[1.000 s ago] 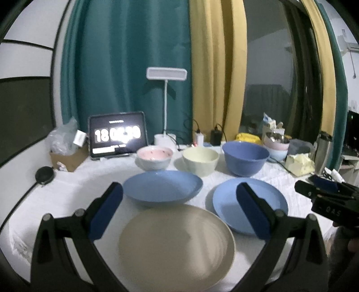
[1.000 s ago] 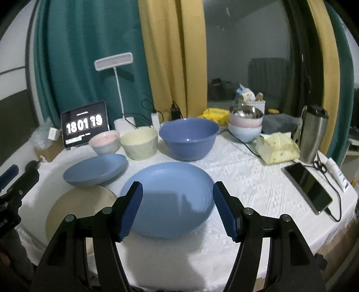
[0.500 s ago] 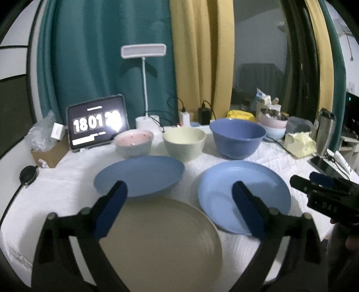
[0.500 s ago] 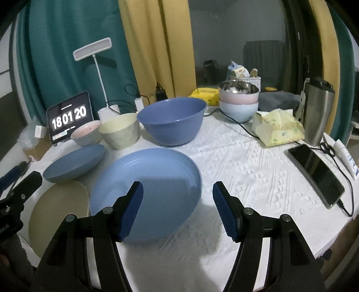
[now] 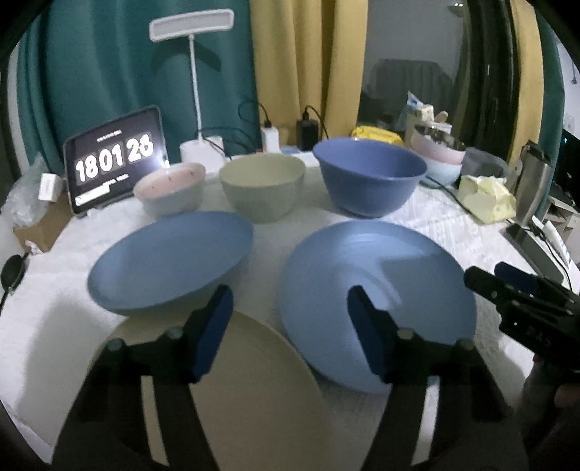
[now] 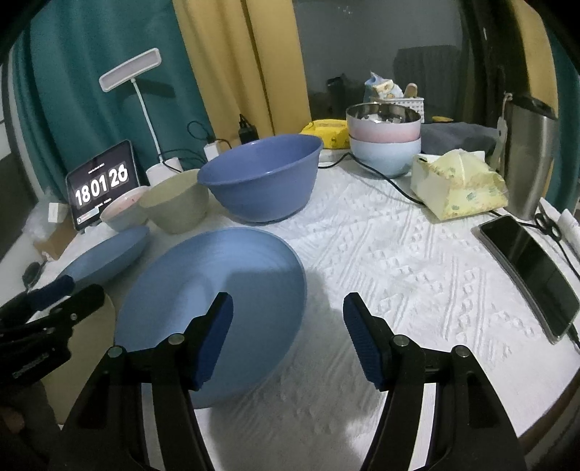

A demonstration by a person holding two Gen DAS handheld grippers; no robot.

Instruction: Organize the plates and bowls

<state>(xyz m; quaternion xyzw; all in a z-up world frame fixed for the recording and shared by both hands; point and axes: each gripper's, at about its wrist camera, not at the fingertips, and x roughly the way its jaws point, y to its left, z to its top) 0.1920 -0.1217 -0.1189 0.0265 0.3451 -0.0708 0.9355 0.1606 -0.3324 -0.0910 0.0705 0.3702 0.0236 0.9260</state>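
Note:
On the white cloth lie a beige plate, a blue deep plate and a larger blue plate, which also shows in the right wrist view. Behind them stand a pink bowl, a beige bowl and a big blue bowl. My left gripper is open and empty, above the far edge of the beige plate. My right gripper is open and empty, over the right edge of the larger blue plate.
A tablet clock and a desk lamp stand at the back left. Stacked pink and blue bowls, a tissue pack, a steel tumbler and a phone sit on the right, with cables across the cloth.
Both grippers have moved forward and lower toward the plates. The left view has swung right; the right gripper has shifted to the blue plate's right edge. Both stay open.

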